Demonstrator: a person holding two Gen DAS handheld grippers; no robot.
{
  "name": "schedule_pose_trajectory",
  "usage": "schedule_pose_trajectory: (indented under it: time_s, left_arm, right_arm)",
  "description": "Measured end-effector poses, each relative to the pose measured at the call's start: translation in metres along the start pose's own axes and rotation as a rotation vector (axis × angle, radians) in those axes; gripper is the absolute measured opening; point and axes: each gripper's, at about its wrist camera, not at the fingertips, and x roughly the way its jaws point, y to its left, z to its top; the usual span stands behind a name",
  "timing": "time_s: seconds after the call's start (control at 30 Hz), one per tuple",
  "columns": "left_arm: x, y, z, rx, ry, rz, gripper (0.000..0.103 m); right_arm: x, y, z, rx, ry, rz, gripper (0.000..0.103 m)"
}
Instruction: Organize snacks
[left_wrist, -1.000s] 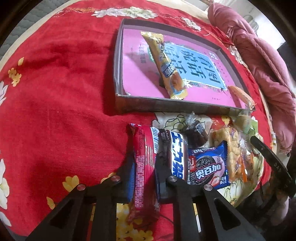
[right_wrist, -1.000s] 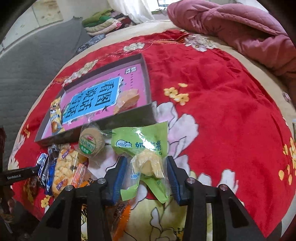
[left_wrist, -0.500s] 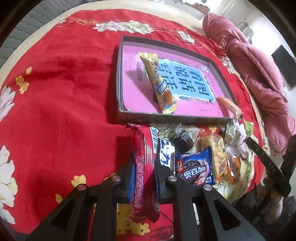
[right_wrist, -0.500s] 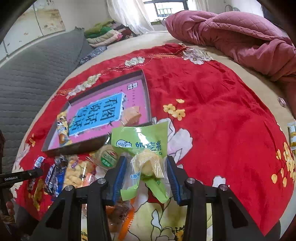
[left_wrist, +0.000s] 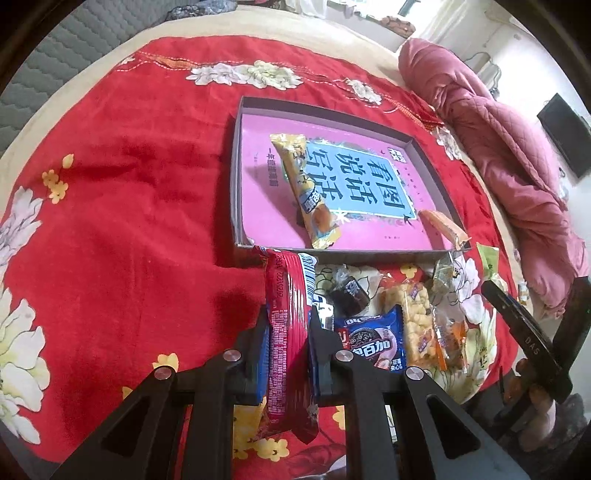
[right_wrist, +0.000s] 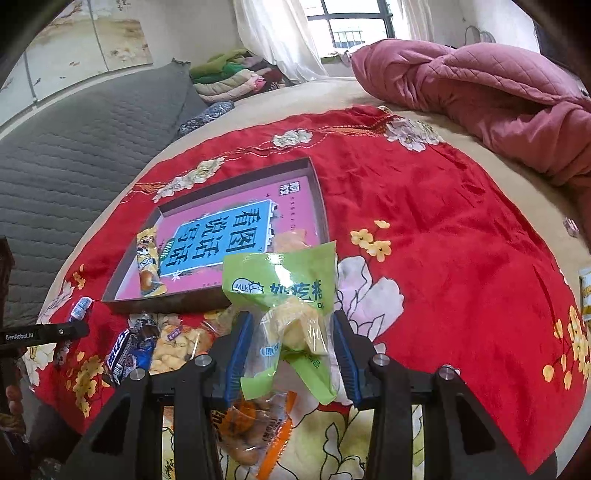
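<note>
Both snacks are now lifted clear of the bed and carried toward the box.

The red wrapper sits clamped in the left tongs, its far end now at the near wall of the box; the green packet hangs gripped in the right tongs, higher than a second ago and just short of the box's near right corner. Inside the box lie a yellow bar and an orange snack. Near the box, a blue cookie pack and other loose snacks wait on the red bedspread. Both drops look close.
</note>
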Motion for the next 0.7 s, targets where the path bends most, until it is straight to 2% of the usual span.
schedule_pose_trajectory:
  time_s: [0.7]
  left_arm:
    - [-0.009,-0.009,0.007,0.029,-0.041,0.008,0.017]
  right_arm:
    - [-0.006,0.013,0.006,-0.015,-0.022,0.034,0.043]
